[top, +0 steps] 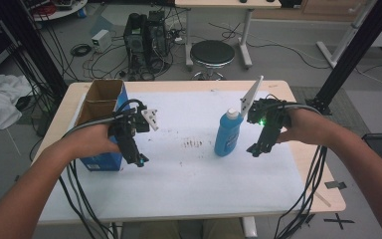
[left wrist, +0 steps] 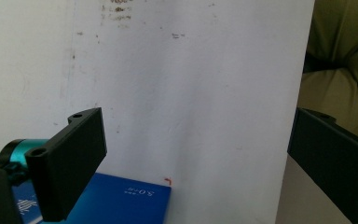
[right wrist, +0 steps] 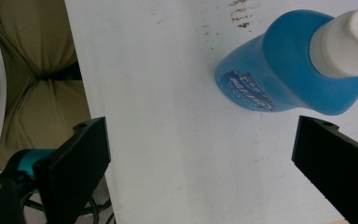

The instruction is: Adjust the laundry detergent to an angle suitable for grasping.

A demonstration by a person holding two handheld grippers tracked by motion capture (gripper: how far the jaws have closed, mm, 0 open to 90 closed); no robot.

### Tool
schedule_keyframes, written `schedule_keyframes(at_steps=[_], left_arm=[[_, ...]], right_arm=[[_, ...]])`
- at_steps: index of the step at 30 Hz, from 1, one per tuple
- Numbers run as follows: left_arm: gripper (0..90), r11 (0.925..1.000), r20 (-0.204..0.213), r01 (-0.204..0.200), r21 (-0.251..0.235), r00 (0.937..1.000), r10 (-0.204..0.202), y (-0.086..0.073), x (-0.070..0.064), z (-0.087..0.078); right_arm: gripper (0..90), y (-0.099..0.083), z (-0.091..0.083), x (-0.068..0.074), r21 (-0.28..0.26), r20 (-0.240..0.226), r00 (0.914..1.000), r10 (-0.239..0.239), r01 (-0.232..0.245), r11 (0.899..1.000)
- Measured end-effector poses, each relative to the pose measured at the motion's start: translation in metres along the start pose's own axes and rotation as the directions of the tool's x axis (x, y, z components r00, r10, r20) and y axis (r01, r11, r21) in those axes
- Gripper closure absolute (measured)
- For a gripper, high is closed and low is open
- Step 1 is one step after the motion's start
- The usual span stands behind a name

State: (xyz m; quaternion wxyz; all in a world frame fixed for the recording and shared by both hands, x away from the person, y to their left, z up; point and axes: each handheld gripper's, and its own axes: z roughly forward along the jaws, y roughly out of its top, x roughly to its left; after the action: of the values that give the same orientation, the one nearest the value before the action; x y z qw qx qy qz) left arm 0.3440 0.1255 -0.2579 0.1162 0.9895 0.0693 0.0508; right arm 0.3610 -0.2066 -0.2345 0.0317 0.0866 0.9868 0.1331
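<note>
Two hand-held grippers, each with black body and flat black rectangular jaws pierced by small round screw holes near the tips. Left gripper: teal collar at the jaw base, white three-cornered plate on top, bundle of black and grey cables trailing off the table edge. Right gripper: pale three-cornered plate standing tall, green indicator light, black cables. Bare forearms, no sleeves visible; olive-khaki trousers.
</note>
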Motion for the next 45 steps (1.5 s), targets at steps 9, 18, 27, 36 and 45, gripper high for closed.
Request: schedule_keyframes(at_steps=[9,18,27,36,45], left_arm=[[4.4,0.9999,0.002,0.011,-0.008,0.9999,-0.011,0.000,-0.001,-0.001],[4.4,0.9999,0.003,0.006,-0.010,1.0000,-0.006,0.002,-0.001,0.000],[4.4,1.0000,0.003,0.007,-0.005,1.0000,-0.007,0.002,-0.002,0.000],[4.4,0.9998,-0.013,0.014,-0.013,0.9998,-0.014,0.003,-0.002,0.000],[4.4,0.9970,-0.036,0.057,-0.052,0.9976,-0.059,0.001,0.007,0.000]], right_arm=[[3.3,-0.001,-0.002,0.001,-0.001,0.002,1.0000,0.002,-0.002,1.000],[3.3,-0.002,-0.002,-0.001,-0.001,0.002,1.0000,-0.004,0.004,1.000],[3.3,-0.003,-0.003,0.001,0.002,0.003,1.0000,0.006,-0.006,1.000],[3.3,-0.004,-0.003,0.001,0.000,0.009,1.0000,-0.001,0.001,1.000],[3.3,-0.006,-0.003,0.004,0.004,0.010,0.9999,0.002,-0.002,1.000]])
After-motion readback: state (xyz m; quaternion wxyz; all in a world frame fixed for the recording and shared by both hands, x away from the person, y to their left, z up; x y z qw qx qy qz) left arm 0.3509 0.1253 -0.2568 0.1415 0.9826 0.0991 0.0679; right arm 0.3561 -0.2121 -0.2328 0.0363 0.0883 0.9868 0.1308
